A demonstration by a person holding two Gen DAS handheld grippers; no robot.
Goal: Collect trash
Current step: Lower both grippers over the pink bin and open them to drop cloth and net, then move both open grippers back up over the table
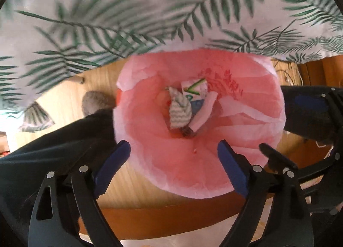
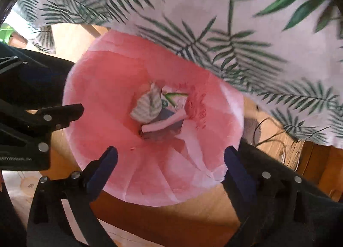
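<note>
left gripper (image 1: 174,162): pointing down over the bag mouth, blue-padded jaws spread wide, nothing between the pads.
right gripper (image 2: 171,162): likewise pointing down, jaws at full spread, nothing held; its black frame shows at the right edge of the left wrist view.
pink bag (image 1: 246,101): thin plastic, mouth open and round, standing on the wooden floor (image 1: 137,187) just beside the hanging edge of the leaf-print cloth (image 1: 150,11).
trash in bag: a crumpled grey-and-white striped piece (image 1: 179,108) lies at the bottom, touching a small white carton with green print (image 1: 194,89) and a pale strip (image 1: 203,112) (a dark item under them is too hidden to identify).
right wrist view: same pile seen, striped piece (image 2: 148,107) left of the carton (image 2: 174,99).
surroundings: dark fabric (image 1: 53,150) left of the bag.
</note>
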